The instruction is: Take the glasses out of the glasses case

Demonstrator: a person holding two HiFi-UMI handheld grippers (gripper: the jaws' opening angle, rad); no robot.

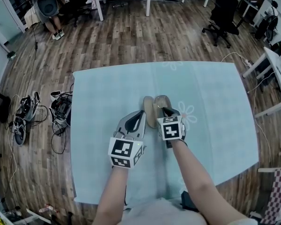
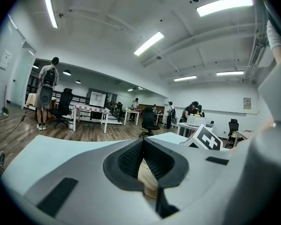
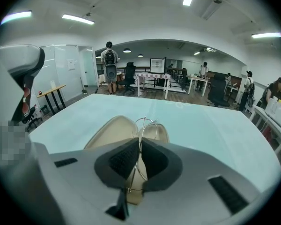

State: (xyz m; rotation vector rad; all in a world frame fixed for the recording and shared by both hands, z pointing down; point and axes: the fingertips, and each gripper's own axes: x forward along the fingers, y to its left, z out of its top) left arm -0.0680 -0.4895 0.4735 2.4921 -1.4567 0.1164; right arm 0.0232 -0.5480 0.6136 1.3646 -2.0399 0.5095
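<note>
An open beige glasses case lies in the middle of the pale blue table. My left gripper is shut on the near edge of the case's left half; in the left gripper view the beige case shows pinched between the pads of that gripper. My right gripper is at the case's right half. In the right gripper view this gripper is shut on the thin wire glasses, which stand on edge just above the open case.
A flower print marks the cloth right of the case. Cables and gear lie on the wooden floor left of the table. A white desk stands at the right, an office chair beyond. People stand far off.
</note>
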